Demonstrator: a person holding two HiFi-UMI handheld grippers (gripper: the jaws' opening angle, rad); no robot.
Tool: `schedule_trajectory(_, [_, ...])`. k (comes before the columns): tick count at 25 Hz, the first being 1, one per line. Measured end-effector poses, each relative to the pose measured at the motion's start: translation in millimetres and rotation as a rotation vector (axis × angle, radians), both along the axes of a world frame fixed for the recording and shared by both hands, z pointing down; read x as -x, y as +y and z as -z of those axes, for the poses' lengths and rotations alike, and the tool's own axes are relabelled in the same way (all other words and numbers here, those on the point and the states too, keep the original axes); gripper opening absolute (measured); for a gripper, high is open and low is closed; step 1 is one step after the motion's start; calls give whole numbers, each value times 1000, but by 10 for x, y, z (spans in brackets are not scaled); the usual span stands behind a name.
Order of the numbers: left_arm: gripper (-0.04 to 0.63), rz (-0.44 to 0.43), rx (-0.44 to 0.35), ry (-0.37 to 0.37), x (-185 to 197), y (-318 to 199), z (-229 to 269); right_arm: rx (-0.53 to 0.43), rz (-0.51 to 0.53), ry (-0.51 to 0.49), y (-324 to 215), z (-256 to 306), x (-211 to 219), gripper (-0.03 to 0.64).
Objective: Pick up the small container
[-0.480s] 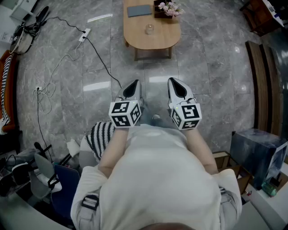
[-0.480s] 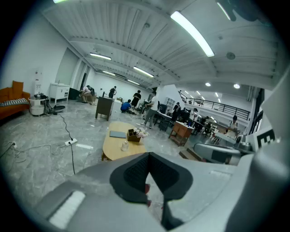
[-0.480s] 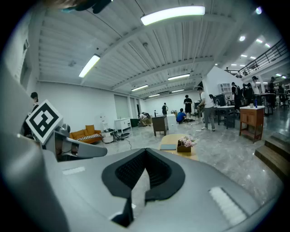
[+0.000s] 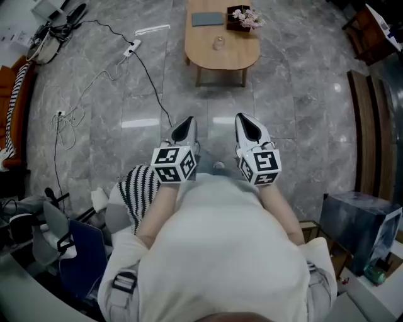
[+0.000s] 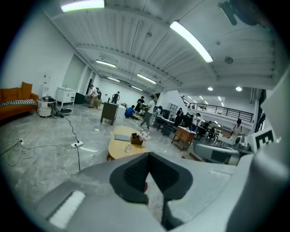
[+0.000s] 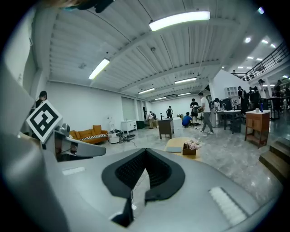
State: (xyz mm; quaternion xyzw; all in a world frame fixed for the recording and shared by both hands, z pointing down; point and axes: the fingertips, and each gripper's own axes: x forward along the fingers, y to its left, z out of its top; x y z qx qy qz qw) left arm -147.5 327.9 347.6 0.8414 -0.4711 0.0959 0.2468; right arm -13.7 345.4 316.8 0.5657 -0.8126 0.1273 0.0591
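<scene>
Approach is yet to be made: left tool (image 4: 184, 126) and right tool (image 4: 247, 123) are held closed and empty, well apart from the container (image 4: 218, 43) on the tabletop (image 4: 208, 53), so jaws should be opened only once it is neared.

Your shirt (image 4: 220, 251) is white, short-sleeved; your grey left gripper (image 4: 186, 121) and right gripper (image 4: 245, 119) carry black-and-white marker cubes (image 4: 173, 165).

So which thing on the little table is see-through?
The small jar, the nearest to us on the table. The flat book is solid grey, and the flower box is dark.
</scene>
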Motion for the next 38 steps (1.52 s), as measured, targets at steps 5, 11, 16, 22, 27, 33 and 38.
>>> schedule_trajectory(5, [2, 12, -22, -22, -13, 28, 43, -9, 20, -4, 31, 45, -16, -2])
schedule_trajectory(11, [2, 13, -26, -19, -38, -73, 39, -2, 29, -28, -40, 17, -27, 2])
schedule_trajectory(16, [3, 10, -22, -1, -124, -292, -9, -8, 8, -19, -228, -12, -111, 2])
schedule_trajectory(22, [3, -11, -12, -10, -212, -757, -108, 6, -19, -17, -700, -75, -198, 2])
schedule_trajectory(27, [2, -19, -23, -16, -200, -1269, -114, -3, -21, -14, -1219, -46, -185, 2])
schedule_trajectory(33, [2, -10, -17, -9, -132, -1963, -131, -4, -7, 2, -1929, -5, -119, 2])
schedule_trajectory(38, [3, -18, -8, -15, -72, -2540, -97, -2, -2, 13, -2528, 94, -51, 2])
